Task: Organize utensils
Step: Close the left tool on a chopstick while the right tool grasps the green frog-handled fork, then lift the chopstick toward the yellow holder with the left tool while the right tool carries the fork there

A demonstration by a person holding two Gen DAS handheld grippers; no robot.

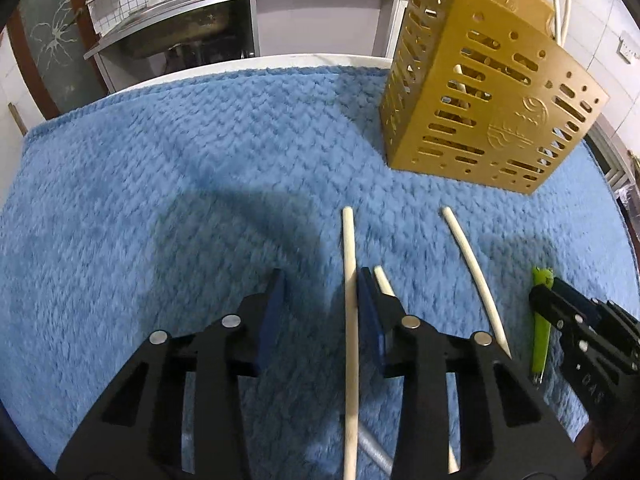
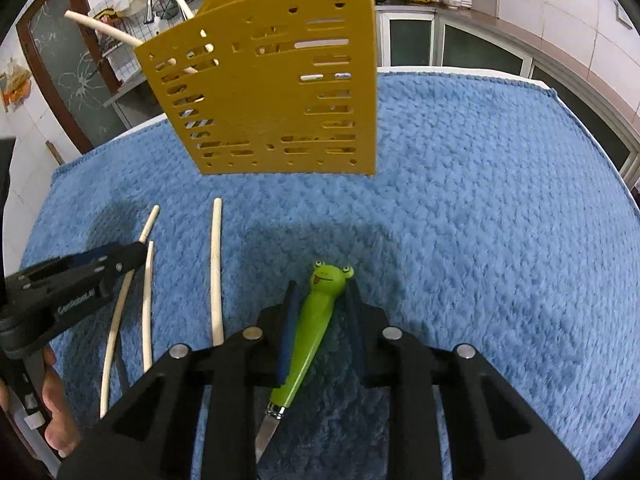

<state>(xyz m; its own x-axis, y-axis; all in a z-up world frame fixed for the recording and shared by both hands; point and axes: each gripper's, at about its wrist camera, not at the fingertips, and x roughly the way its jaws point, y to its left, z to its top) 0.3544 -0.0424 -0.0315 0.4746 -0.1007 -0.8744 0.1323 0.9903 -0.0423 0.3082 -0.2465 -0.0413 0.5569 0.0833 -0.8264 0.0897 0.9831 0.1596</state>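
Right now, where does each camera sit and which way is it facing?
Left wrist: on the left claw, angled down at a cream chopstick between its open jaws; right claw at the edge.
Right wrist: on the right claw, angled down at the frog-handled knife; left claw and a hand show.
Shared: yellow utensil holder, blue towel.

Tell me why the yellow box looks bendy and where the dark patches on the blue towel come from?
Left wrist view: the fisheye lens bows the yellow box; the left gripper throws a dark shadow on the blue towel. Right wrist view: same bending; shadow lies around the frog-handled knife.
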